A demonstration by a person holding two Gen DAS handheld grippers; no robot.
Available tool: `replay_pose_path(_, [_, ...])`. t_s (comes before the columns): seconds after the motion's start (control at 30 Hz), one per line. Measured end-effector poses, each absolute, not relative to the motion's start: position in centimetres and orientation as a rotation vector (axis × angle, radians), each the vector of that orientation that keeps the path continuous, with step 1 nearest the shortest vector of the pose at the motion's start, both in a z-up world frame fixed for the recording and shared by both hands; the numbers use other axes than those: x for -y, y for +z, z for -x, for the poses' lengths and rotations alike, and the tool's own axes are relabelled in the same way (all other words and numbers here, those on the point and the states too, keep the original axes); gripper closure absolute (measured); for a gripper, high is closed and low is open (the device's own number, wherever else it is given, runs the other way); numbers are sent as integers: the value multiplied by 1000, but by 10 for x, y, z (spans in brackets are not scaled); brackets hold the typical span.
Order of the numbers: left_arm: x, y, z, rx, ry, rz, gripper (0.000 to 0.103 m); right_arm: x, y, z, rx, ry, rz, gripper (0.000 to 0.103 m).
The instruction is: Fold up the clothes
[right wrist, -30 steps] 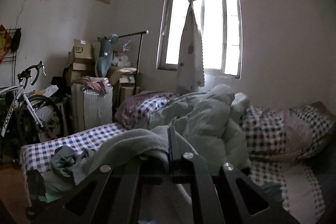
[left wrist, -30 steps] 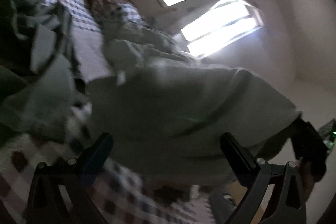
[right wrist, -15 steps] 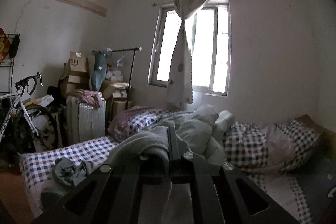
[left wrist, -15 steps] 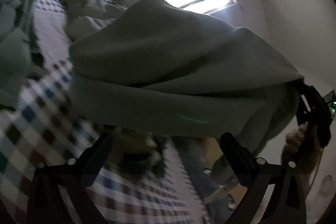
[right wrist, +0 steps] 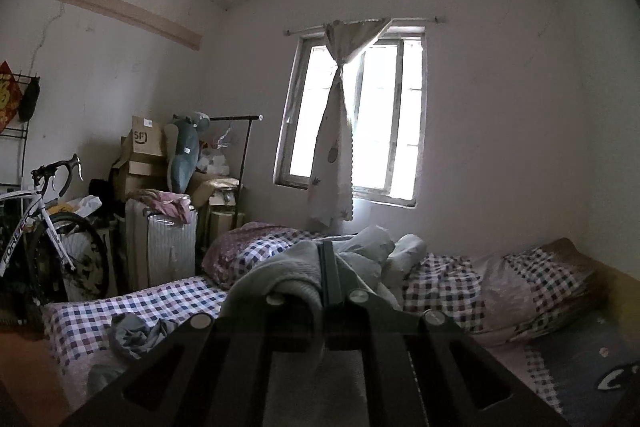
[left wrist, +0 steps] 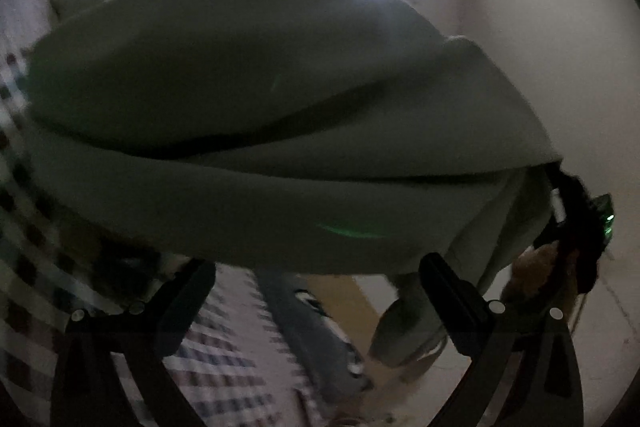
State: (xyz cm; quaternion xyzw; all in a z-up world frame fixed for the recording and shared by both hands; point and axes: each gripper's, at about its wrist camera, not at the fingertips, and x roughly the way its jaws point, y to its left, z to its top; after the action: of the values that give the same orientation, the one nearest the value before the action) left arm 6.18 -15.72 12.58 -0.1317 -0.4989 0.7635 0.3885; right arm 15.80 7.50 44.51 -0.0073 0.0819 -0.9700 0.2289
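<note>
The left gripper point(left wrist: 316, 301) is a matte black plastic tool with two broad, flat, paddle-like fingers point(left wrist: 452, 301), each carried on an angular open frame with triangular cut-outs and round silver screw heads (three show on the near-side frame, two on the other). The right gripper point(right wrist: 326, 275) is the same black build: thin straight fingers, slanting struts, four silver screws in a row. From the left wrist view its dark body point(left wrist: 576, 227) carries a small green light; the hand point(left wrist: 536, 267) around it is blurred.
</note>
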Motion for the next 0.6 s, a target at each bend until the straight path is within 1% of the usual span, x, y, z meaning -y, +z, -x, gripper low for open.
replay_pose_path(0.17, [152,138,-71,1283,1939,287,1,-94,451,-183,-227,-2674,12,101])
replay_pose_path(0.23, [153,140,-74,1286,1979,294,8,-104,448,-190,-207,-2676,-10,101])
replay_pose_path(0.3, [158,138,-80,1318,2003,296,27,-114,441,-196,-184,-2684,-41,101])
replay_pose_path(0.33, [160,137,-83,1334,2014,297,33,-121,437,-199,-168,-2689,-62,101])
replay_pose_path(0.37, [162,136,-88,1343,2024,300,46,-125,432,-201,-155,-2696,-77,101])
replay_pose_path(0.4, [164,136,-93,1337,2042,310,57,-133,425,-203,-142,-2705,-102,101])
replay_pose_path(0.43, [166,136,-97,1322,2070,321,61,-142,419,-204,-129,-2713,-128,101])
replay_pose_path(0.47, [162,138,-100,1305,2096,330,69,-150,412,-206,-115,-2722,-154,101])
replay_pose_path(0.5, [164,139,-104,1294,2119,338,75,-157,405,-208,-101,-2730,-178,101])
replay_pose_path(0.6, [174,141,-111,1280,2178,351,82,-185,377,-210,-47,-2752,-288,101])
